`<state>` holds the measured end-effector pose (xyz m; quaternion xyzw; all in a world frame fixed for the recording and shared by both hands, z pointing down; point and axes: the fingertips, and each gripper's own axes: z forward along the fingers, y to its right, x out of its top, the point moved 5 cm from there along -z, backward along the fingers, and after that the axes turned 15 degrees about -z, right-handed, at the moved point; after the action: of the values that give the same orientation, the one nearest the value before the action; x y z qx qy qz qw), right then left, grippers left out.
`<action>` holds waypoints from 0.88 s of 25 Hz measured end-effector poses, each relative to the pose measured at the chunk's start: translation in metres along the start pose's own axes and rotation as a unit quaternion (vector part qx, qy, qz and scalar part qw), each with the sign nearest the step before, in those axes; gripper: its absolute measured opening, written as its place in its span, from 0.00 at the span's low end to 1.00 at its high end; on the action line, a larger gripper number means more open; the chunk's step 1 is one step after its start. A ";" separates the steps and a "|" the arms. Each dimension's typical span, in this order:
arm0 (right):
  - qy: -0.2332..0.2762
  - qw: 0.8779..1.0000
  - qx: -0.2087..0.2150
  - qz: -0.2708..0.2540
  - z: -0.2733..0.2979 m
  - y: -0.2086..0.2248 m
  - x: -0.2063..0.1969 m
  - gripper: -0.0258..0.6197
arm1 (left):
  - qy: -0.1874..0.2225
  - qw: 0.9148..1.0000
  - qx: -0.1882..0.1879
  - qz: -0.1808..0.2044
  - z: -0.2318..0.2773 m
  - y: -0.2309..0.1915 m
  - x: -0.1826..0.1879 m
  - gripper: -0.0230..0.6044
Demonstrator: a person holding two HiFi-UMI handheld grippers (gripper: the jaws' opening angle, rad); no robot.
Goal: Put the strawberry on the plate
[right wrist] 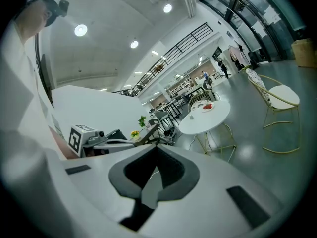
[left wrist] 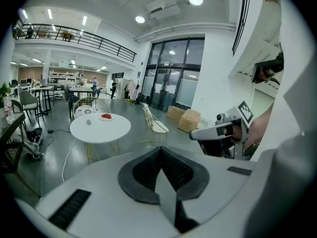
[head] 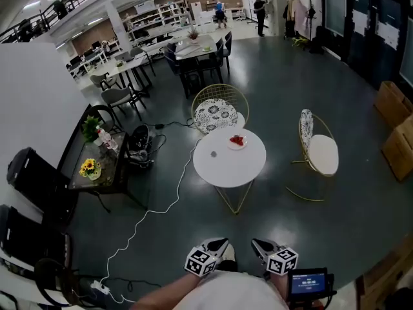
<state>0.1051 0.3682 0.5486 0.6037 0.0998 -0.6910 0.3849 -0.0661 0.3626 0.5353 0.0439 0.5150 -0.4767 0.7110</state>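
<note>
A small white plate (head: 237, 143) with something red on it, too small to make out, sits at the far side of a round white table (head: 226, 166). A small grey thing (head: 213, 154) lies near the table's middle. The left gripper view shows the plate (left wrist: 106, 116) and table (left wrist: 99, 130) far off, as does the right gripper view, with plate (right wrist: 208, 107) and table (right wrist: 208, 120). My left gripper (head: 219, 244) and right gripper (head: 260, 245) are held close to my body, well short of the table. Both the left gripper (left wrist: 160, 150) and the right gripper (right wrist: 157, 150) are shut and hold nothing.
Two gold wire chairs stand by the table, one behind it (head: 219, 112) and one to the right (head: 319, 150). A white cable (head: 151, 215) runs across the dark floor at the left. A black side table with flowers (head: 93, 163) is further left. Cardboard boxes (head: 393, 124) sit at the right.
</note>
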 end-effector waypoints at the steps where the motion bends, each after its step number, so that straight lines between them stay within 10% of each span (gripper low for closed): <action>1: -0.002 1.000 -0.002 0.001 0.002 0.003 -0.001 0.05 | -0.003 1.000 -0.002 -0.002 0.004 -0.002 -0.001 0.05; 22: -0.041 0.999 -0.025 -0.015 0.114 0.085 0.067 0.05 | 0.018 0.999 -0.015 -0.027 0.064 -0.123 0.101 0.05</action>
<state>0.0755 0.2139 0.5437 0.5637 0.1105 -0.7181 0.3929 -0.1094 0.1964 0.5404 0.0281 0.5358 -0.4870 0.6892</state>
